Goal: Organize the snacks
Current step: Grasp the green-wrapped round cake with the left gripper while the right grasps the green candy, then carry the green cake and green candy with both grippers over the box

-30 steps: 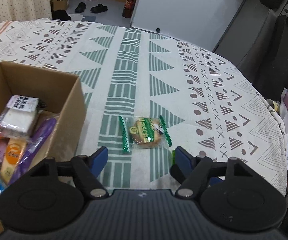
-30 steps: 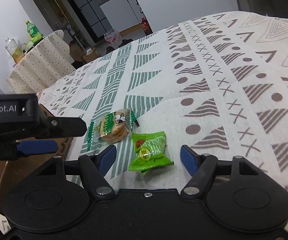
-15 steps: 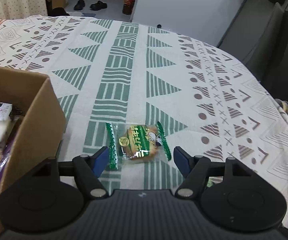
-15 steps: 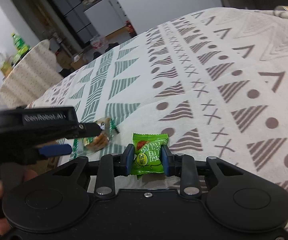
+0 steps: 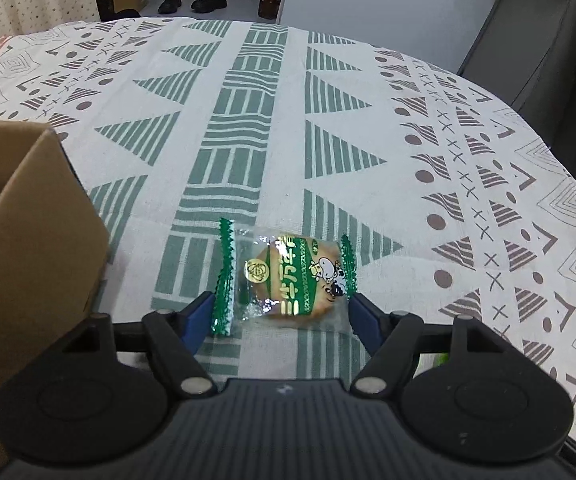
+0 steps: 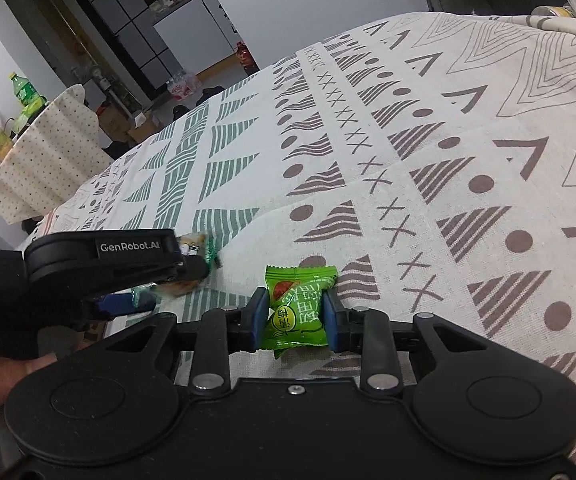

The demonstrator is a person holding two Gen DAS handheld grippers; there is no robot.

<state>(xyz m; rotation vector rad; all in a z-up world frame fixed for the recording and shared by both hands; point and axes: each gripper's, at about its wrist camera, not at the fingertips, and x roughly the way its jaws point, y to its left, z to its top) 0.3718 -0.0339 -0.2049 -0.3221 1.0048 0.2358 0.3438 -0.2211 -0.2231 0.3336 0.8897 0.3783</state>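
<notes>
Straddling the biscuit packet, the left gripper holds its jaws wide, pads just outside the crimped ends; the packet lies flat on the tablecloth, long axis across the jaws. The right gripper pinches the green candy packet, which points away from it. Pick-up is in hand: closing left seems next, then carrying both to the cardboard box alongside.

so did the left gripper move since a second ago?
Yes. The left gripper went forward over the tablecloth, away from the cardboard box, and now straddles the cookie packet, jaws open.
</notes>
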